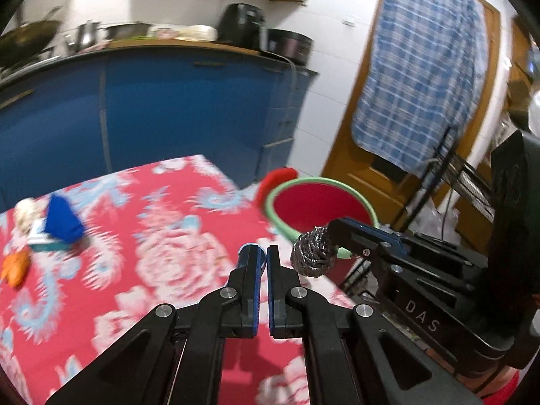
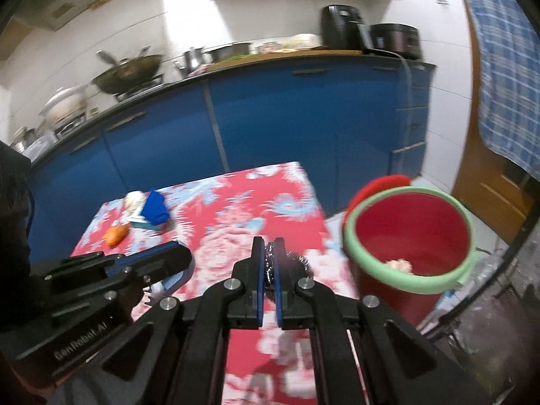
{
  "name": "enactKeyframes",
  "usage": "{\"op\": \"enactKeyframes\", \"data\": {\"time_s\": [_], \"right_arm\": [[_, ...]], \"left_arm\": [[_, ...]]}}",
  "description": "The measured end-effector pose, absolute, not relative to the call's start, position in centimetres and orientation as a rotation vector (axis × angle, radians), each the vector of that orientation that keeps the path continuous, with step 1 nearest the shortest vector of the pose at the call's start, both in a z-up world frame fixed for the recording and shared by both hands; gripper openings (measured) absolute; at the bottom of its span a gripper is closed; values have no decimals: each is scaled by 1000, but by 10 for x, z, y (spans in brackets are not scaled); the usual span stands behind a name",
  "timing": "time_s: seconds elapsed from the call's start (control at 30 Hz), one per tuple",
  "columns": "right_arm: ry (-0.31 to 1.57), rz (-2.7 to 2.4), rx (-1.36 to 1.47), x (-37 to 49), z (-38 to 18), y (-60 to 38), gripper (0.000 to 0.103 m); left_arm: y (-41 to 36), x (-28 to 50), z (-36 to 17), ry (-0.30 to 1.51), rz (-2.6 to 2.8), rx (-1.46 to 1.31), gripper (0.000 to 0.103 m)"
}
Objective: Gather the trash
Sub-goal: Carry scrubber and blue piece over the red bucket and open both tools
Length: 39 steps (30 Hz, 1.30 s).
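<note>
Trash scrap [image 2: 400, 265] in red bucket [image 2: 435, 281]

A shiny coiled steel-wool scrubber ball [image 1: 310, 253] is pinched in the right tongs [image 2: 269, 248] above the desk edge, beside the round red plastic bucket with a pale green rim [image 2: 413, 233]. Inside lies something pale, maybe crumpled tissue [image 2: 400, 265].

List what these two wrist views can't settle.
- Left tool: a blue thing shows at its left tip; the finger hides the rest, identity unclear.
- Red bucket bottom: the near green rim covers it in the right view; only a pale scrap shows.
- Pile at the table's far end: motion blur, items unreadable.
</note>
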State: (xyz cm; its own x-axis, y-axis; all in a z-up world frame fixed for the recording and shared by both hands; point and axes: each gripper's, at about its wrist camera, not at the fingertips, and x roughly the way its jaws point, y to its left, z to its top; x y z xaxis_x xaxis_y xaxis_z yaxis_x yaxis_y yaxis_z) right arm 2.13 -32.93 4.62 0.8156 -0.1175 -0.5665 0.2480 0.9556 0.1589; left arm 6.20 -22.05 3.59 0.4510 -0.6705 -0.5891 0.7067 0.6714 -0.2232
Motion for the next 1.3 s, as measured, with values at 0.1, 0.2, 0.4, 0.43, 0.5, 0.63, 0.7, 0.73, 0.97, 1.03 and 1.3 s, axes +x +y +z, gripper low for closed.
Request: {"op": "enactKeyframes", "data": {"time_s": [0.1, 0.2, 0.4, 0.43, 0.5, 0.63, 0.7, 0.73, 0.97, 1.03, 1.3], "right_arm": [[592, -247, 241, 14, 45, -352, 6], [590, -294, 249, 8, 45, -371, 6], [594, -365, 279, 0, 39, -403, 6], [596, -373, 284, -1, 38, -408, 6], [591, -392, 291, -2, 37, -418, 6], [577, -431, 299, -5, 38, -440, 6], [581, -447, 295, -4, 37, -450, 6], [582, -455, 297, -3, 36, -455, 6], [601, -484, 322, 10, 22, -485, 6], [611, -484, 336, 17, 15, -492, 6], [654, -480, 361, 37, -12, -506, 6]], "left_arm": [[-249, 62, 33, 712, -899, 73, 2], [-274, 62, 30, 733, -944, 86, 2], [-319, 56, 24, 746, -1015, 141, 2], [-326, 56, 22, 746, -1020, 150, 2], [-336, 58, 19, 750, -1022, 164, 2], [-356, 65, 13, 760, -1034, 179, 2], [-364, 70, 10, 765, -1039, 187, 2], [-369, 73, 8, 767, -1039, 190, 2], [-402, 94, -4, 802, -1042, 201, 2], [-411, 96, -7, 804, -1050, 215, 2], [-430, 109, -21, 820, -1047, 234, 3]]}}
